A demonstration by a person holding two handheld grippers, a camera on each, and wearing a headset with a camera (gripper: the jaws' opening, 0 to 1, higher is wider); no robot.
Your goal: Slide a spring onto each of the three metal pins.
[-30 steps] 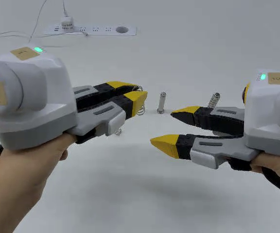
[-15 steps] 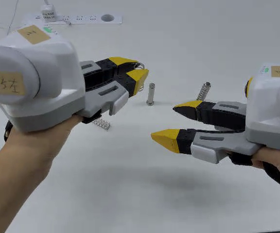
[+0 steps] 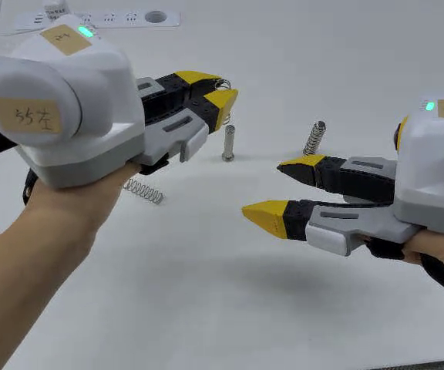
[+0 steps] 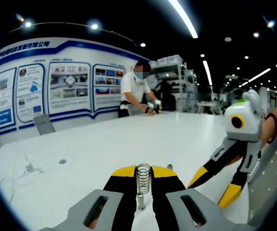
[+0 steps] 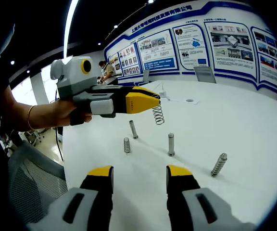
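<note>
My left gripper (image 3: 217,87) has lifted, pinching a spring (image 4: 144,177) just above the bare pin (image 3: 228,143). My right gripper (image 3: 264,187) is spread, right of that pin. Threading step, I judge; next, line the spring over its tip.

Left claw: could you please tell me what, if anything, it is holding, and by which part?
The left claw holds a spring, pinched near its upper end between the jaws; the rest hangs below.

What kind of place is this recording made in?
Probably a showroom or demonstration hall used for bench work: display boards line the wall, a long white workbench runs beneath strip lights, and another person stands at it.
</note>
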